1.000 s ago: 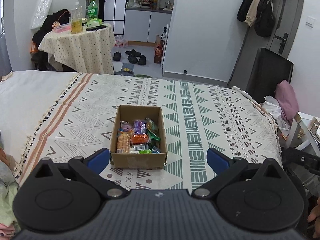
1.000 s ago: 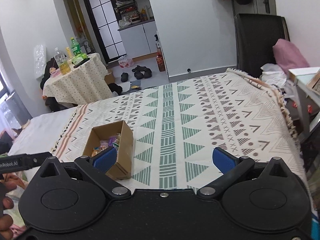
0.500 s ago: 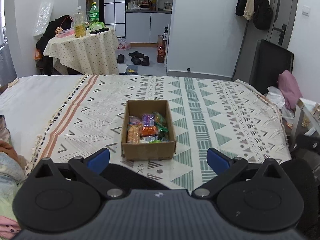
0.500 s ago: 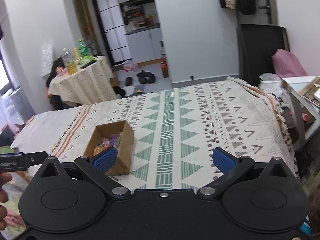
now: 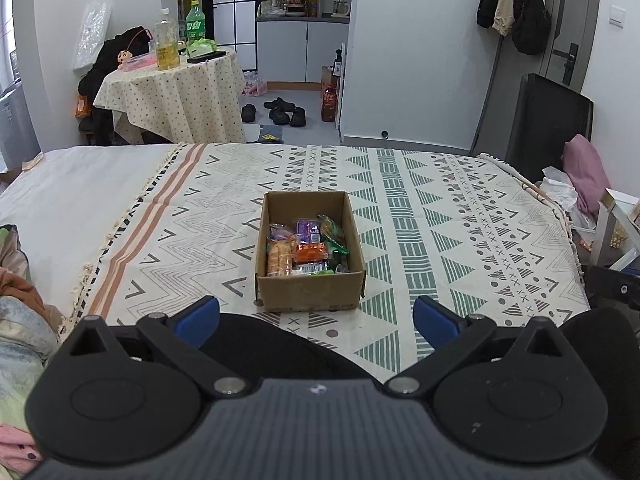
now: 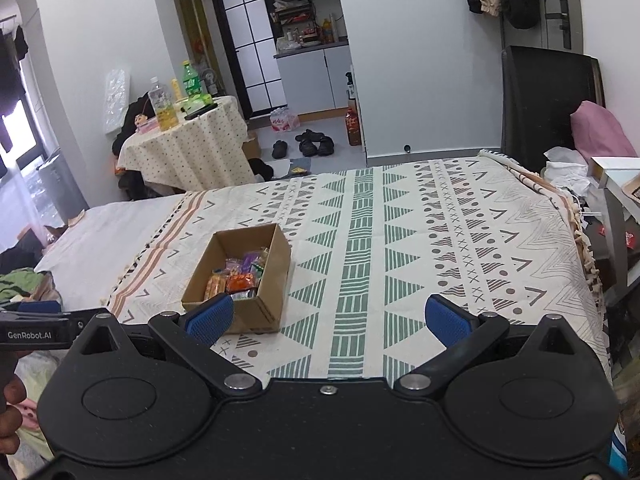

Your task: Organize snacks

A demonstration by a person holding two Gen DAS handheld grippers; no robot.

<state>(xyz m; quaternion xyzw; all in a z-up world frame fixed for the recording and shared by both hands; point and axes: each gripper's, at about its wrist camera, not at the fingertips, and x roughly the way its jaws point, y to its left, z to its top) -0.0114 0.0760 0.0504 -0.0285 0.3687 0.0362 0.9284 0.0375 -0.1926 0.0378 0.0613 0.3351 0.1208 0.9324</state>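
Observation:
An open cardboard box (image 5: 310,290) sits on a patterned bedspread (image 5: 460,232). It holds several snack packets (image 5: 308,250), among them an orange one, a purple one and a green one. My left gripper (image 5: 316,318) is open and empty, held back from the box's near wall. In the right wrist view the box (image 6: 272,280) lies to the left with the snacks (image 6: 236,278) inside. My right gripper (image 6: 328,318) is open and empty, near the bed's front edge, its left pad in front of the box's near corner.
A round table (image 5: 176,96) with bottles stands beyond the bed at the back left. A black chair (image 5: 552,120) and pink cloth (image 5: 586,172) are at the right. Bedding is piled at the left edge (image 5: 20,320). Shoes (image 5: 280,112) lie on the floor.
Both grippers have pulled back and risen away from the box, which now looks smaller and farther. Both stay open and empty. The box has not moved.

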